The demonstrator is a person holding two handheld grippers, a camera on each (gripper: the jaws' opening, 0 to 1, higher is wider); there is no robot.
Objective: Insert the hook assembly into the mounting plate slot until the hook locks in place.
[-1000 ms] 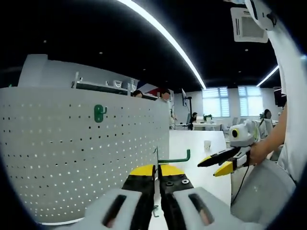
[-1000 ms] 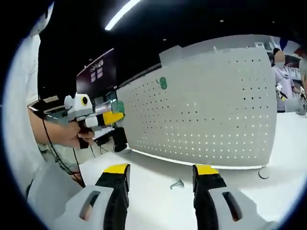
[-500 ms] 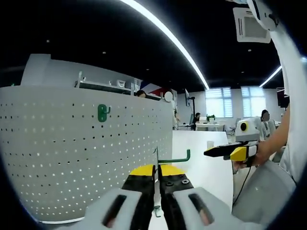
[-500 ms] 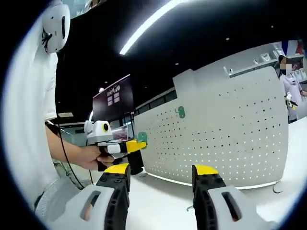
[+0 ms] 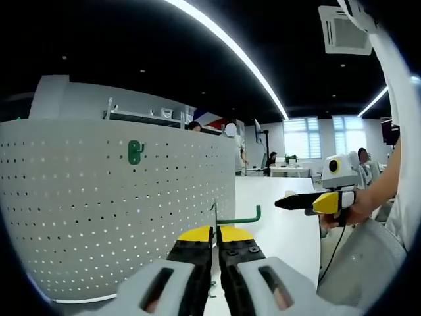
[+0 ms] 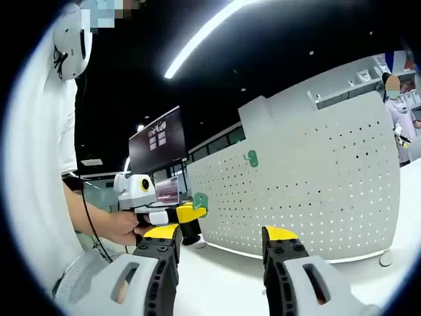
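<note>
Green hook [image 5: 238, 216] pinched in the left gripper [image 5: 215, 240], jaws pressed together on its wire stem, hook arm jutting right of the jaws. Not yet inserted: pegboard plate [image 5: 112, 210] stands apart, ahead-left; another green hook [image 5: 135, 152] apparently already hangs there. Right gripper [image 6: 220, 240] jaws spread, empty. White desk [image 5: 283, 227], dim office, ceiling light strip.

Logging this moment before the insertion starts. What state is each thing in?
left gripper: shut on the green hook, raised off the table.
green hook: held, not yet in the pegboard.
right gripper: open, empty.
pegboard: upright on the table.
mounted green hook: already hanging on the pegboard.
</note>
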